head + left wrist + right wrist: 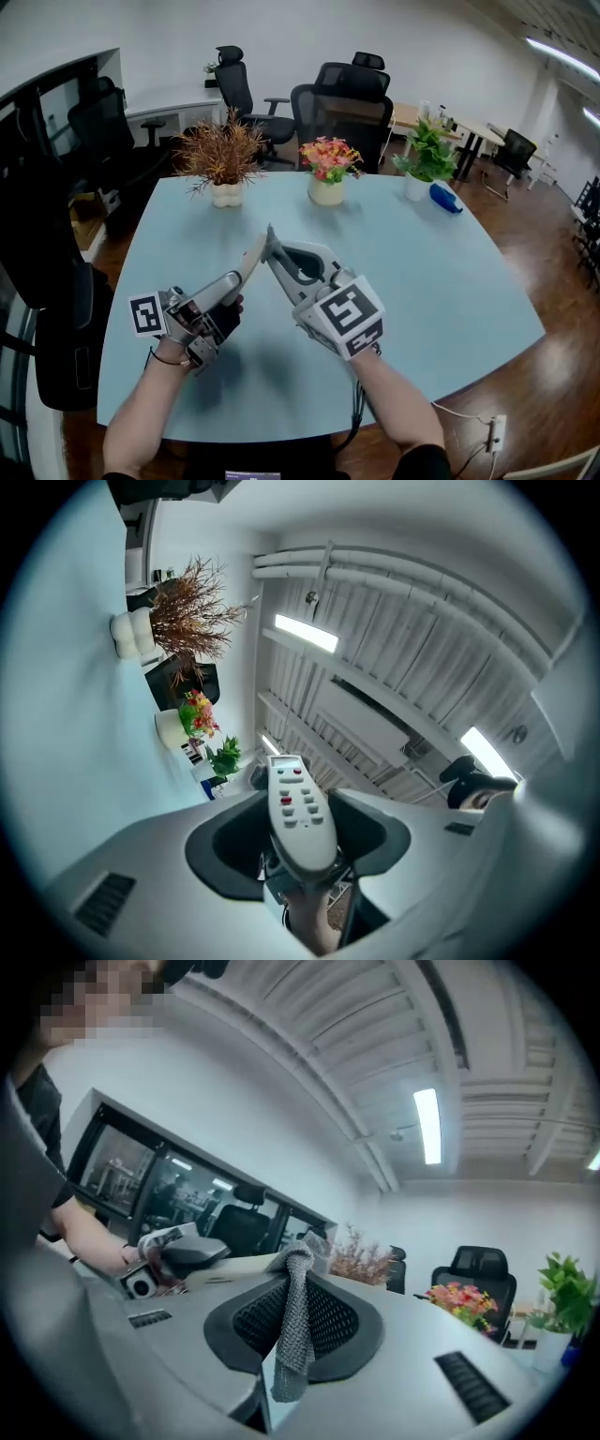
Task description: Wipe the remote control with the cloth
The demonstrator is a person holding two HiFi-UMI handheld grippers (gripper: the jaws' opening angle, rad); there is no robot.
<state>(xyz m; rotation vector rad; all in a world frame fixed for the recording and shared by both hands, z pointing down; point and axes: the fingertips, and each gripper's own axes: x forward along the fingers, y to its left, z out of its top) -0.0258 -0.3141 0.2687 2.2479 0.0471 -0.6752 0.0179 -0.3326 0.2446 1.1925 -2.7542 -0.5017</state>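
A pale blue rounded table (450,281) carries a row of pots. In the middle stands a cream pot of pink and orange flowers (327,169). To the left of that pot is a white pot of dried brown twigs (222,159), and to its right a leafy green plant in a white pot (427,159) with a small blue object (445,199) lying just beside it. Behind the flower pot stand black office chairs (342,112).

Nearer than the flower pot, above bare tabletop, both tools are raised and tilt toward each other, their tips close together. The left gripper (230,281) is clamped part-way closed on the lower end of a pale grey remote control with red buttons (300,813), which sticks out well beyond the jaws. The right gripper (291,1279) pinches a grey knitted cloth (295,1326), whose loose end hangs down over the jaws. Whether the cloth touches the remote cannot be told.
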